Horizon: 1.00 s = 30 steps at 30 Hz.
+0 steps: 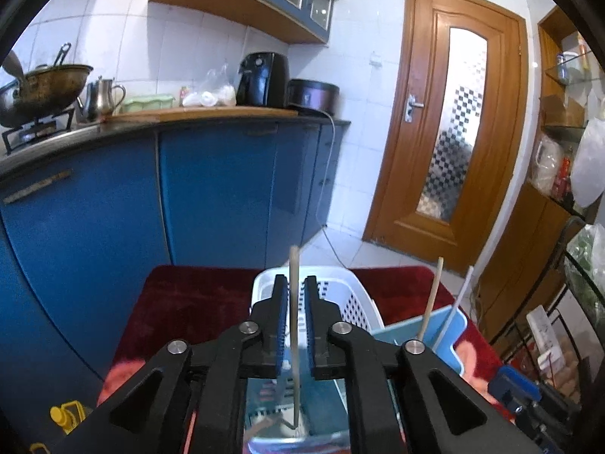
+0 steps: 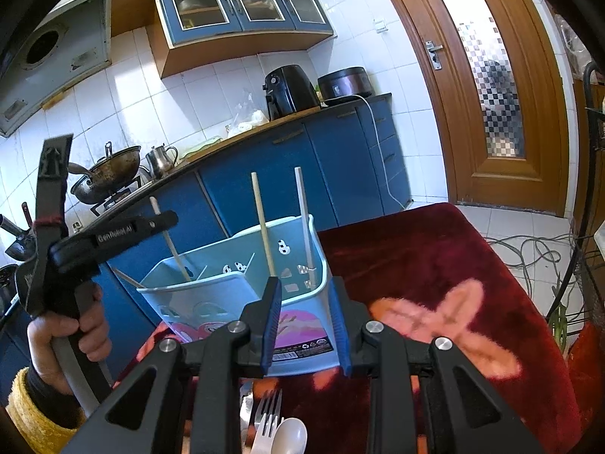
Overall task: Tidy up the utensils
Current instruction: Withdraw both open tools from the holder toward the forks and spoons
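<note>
Chopstick in hand: a pale chopstick [image 1: 294,302] stands nearly upright between the jaws of the left gripper [image 1: 294,325], its tip down inside the blue utensil holder [image 2: 242,295]. Seen from the left wrist there is a sliver of gap on each side of the stick, so I cannot tell whether the pads press it or have let go. I judge it is held upright so it drops straight into a compartment.

Already sorted: two more sticks, a tan chopstick [image 2: 262,227] and a white chopstick [image 2: 304,219], lean in the holder's far compartments at about 12 o'clock from the right gripper [image 2: 306,325].

Holder: it sits on the red cloth [image 2: 416,265]. The right gripper's jaws straddle its near corner and appear to clamp it; probably this steadies it while sticks go in.

White basket: the white basket [image 1: 355,302] stands just behind the holder, at 12 o'clock from the left wrist.

Still waiting: a fork [image 2: 268,412] and a white spoon [image 2: 291,435] lie at 6 o'clock below the right gripper.

Hand: a person's hand [image 2: 81,325] grips the left tool's handle at 9 o'clock.
</note>
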Tool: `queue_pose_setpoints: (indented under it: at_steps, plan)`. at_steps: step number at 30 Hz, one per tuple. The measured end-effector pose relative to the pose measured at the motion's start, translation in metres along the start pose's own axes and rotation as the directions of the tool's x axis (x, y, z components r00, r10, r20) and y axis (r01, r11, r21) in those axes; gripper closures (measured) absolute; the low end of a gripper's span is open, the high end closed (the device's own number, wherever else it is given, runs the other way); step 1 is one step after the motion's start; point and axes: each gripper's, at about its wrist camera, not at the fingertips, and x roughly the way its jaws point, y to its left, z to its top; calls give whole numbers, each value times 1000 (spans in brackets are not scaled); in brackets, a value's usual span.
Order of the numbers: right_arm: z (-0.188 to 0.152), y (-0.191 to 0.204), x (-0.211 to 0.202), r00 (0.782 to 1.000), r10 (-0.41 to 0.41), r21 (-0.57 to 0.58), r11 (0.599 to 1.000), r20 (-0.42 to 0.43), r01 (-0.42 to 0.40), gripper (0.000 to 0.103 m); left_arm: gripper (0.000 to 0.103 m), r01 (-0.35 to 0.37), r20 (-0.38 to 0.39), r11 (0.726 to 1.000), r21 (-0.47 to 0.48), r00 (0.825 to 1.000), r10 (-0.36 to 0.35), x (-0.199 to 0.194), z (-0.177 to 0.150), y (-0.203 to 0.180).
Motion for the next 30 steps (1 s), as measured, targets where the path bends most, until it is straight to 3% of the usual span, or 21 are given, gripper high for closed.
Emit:
queue_pose_setpoints:
  at_steps: [3, 5, 7, 14, 19, 30]
  plan:
    - [0, 0, -7, 1000, 2, 6, 1000, 3, -2, 75, 86, 4, -8, 1000, 6, 1000, -4, -6, -4, -1]
    - [0, 0, -11, 1000, 5, 11, 1000, 2, -5, 74, 73, 9, -11, 1000, 13, 1000, -9, -12, -6, -2]
    - [0, 0, -15, 1000, 12, 18, 1000, -1, -12, 73, 68, 13, -7, 1000, 21, 1000, -13, -19, -6, -2]
    - [-3, 3, -33, 1000, 20, 41, 999, -10, -19, 61, 62, -2, -26, 999, 44, 1000, 3, -49, -14, -7]
    - [-6, 6, -48, 1000, 26, 46, 999, -15, -25, 60, 55, -7, -38, 998, 60, 999, 9, -74, -25, -10]
    - [-18, 26, -77, 998, 38, -19, 999, -48, -39, 56, 54, -6, -106, 998, 60, 994, 13, -116, -50, -9]
